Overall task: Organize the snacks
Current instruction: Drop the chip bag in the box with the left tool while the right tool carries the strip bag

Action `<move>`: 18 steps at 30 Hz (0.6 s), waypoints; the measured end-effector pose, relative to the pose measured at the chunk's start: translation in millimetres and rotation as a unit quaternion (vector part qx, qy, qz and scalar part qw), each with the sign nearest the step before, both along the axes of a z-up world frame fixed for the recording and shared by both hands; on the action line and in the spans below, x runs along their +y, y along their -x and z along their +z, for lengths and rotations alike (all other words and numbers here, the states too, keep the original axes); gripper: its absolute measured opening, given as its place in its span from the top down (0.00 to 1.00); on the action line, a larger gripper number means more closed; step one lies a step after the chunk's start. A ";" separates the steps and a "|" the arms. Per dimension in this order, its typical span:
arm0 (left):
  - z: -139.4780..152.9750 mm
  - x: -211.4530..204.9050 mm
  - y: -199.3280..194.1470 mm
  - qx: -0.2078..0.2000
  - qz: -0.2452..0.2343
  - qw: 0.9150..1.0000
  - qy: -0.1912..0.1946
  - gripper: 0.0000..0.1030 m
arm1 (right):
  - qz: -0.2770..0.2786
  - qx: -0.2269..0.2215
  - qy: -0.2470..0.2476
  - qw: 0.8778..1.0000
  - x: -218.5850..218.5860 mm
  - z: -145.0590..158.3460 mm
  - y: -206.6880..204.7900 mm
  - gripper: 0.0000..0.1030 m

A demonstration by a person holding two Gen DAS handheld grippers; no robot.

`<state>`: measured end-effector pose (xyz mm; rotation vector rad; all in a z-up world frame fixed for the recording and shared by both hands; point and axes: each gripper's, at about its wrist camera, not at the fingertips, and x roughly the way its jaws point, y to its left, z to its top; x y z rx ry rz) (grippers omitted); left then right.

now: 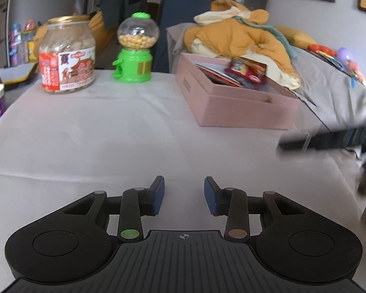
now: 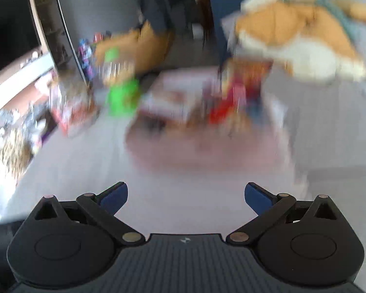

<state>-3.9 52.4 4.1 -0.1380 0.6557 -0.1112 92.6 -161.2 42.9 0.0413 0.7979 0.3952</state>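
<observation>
Two empty jaws, red snack packet [image 1: 246, 70] seemingly in pink box [image 1: 244, 109] ahead

1. I see a pale pink box [image 1: 231, 107] holding red snack packets [image 1: 246, 69].
2. The candy dispenser [image 1: 134, 48] is bright green with a clear globe of yellow pieces.
3. The clear jar [image 1: 67, 53] has a gold lid and a red-and-white label.
4. My gripper pads [image 1: 158, 196] are dark blue on black arms.
5. The tablecloth [image 1: 97, 134] is plain light grey.

Right tool [image 2: 186, 195] spread wide, empty, above blurred pink box [image 2: 207, 151].
</observation>
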 end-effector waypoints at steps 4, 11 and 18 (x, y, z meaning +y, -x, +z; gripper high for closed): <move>-2.0 -14.0 7.0 -0.002 -0.007 1.000 -0.012 0.60 | -0.012 0.015 0.054 0.998 15.7 -39.3 34.5 0.01; -6.5 -28.7 9.3 -0.011 0.007 0.999 -0.050 0.60 | -0.033 -0.010 0.092 0.995 24.4 -52.4 54.8 0.00; -6.9 -40.9 11.0 -0.012 0.010 0.996 -0.090 0.59 | -0.039 -0.035 0.080 0.995 19.4 -54.9 62.1 0.00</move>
